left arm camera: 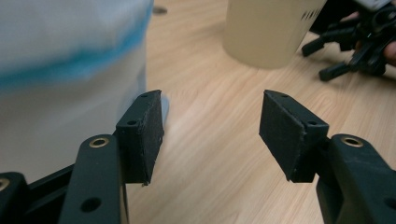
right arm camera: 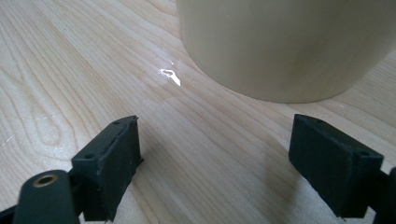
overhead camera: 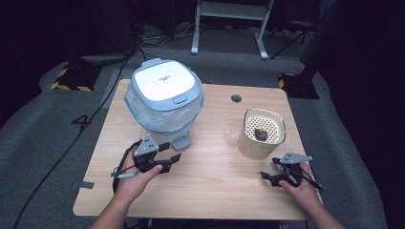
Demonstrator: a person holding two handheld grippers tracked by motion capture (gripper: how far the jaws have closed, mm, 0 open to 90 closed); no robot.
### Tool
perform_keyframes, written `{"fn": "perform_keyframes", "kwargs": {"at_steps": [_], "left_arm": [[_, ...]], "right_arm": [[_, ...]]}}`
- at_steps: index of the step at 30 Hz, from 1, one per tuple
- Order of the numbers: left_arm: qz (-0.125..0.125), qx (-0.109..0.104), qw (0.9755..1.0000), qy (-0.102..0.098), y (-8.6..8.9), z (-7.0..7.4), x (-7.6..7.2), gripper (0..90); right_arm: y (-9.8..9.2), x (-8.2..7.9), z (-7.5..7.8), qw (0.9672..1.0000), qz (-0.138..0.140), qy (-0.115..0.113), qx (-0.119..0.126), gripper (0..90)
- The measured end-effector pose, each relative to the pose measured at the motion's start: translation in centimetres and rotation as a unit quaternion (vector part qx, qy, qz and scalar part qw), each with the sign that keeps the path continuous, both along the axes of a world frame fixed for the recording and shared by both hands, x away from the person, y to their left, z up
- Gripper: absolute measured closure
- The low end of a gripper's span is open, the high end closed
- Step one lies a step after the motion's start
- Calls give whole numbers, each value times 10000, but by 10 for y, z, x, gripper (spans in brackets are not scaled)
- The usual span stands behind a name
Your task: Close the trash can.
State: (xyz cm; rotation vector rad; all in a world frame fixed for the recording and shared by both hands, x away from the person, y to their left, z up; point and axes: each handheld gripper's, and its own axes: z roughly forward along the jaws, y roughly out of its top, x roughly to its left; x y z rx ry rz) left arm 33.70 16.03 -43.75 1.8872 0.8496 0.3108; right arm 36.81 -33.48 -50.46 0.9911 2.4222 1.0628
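A white bin with a pale blue lid [overhead camera: 164, 83] and a clear liner bag stands at the table's back left; its pedal [overhead camera: 181, 141] sticks out at the front. A cream container [overhead camera: 261, 133] with a perforated insert and a dark lump inside stands to the right. My left gripper [overhead camera: 171, 152] rests open near the pedal, with the bin's side [left arm camera: 56, 93] close on its left and nothing between its pads [left arm camera: 144, 135]. My right gripper [overhead camera: 269, 169] lies open just in front of the cream container [right arm camera: 285, 42], with only bare wood between its jaws.
The wooden table [overhead camera: 215, 181] has a round cable hole [overhead camera: 236, 98] at the back. Grey carpet, cables and a white desk frame [overhead camera: 229, 24] lie beyond. My right gripper [left arm camera: 355, 44] also appears far off in the left gripper view.
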Motion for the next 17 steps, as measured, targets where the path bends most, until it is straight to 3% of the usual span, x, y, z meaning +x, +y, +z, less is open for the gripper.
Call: {"fn": "perform_keyframes", "kwargs": {"at_steps": [1, 2, 6, 9, 10, 11, 12, 13, 14, 15, 16, 17], "left_arm": [[0, 0, 10000, 0, 0, 0, 0, 399], [39, 96, 9999, 101, 1, -13, 0, 397], [154, 344, 9991, 211, 2, -34, -1, 378], [188, 474, 9983, 297, 2, -42, 0, 356], [253, 695, 9967, 324, 3, -50, 0, 350], [253, 695, 9967, 324, 3, -50, 0, 344], [302, 899, 9944, 473, 3, -57, 1, 333], [302, 899, 9944, 473, 3, -57, 1, 321], [381, 1108, 9913, 596, 4, -63, 3, 308], [381, 1108, 9913, 596, 4, -63, 3, 293], [472, 1441, 9862, 662, 5, -66, 4, 263], [472, 1441, 9862, 662, 5, -66, 4, 228]], "right_arm": [[0, 0, 0, 10000, 0, 0, 0, 167], [0, 0, 0, 10000, 4, 2, 6, 167], [0, 0, 0, 10000, 2, 0, -4, 167], [0, 0, 0, 10000, 5, 1, 5, 167], [0, 0, 0, 10000, 0, 1, -1, 167], [0, 0, 0, 10000, 0, 1, -1, 167], [0, 0, 0, 10000, -1, 1, -1, 167], [0, 0, 0, 10000, -1, 0, -1, 167], [0, 0, 0, 10000, 3, 1, 7, 167], [0, 0, 0, 10000, 3, 1, 7, 167], [0, 0, 0, 10000, 4, 2, 9, 166], [0, 0, 0, 10000, 4, 2, 9, 166]]}}
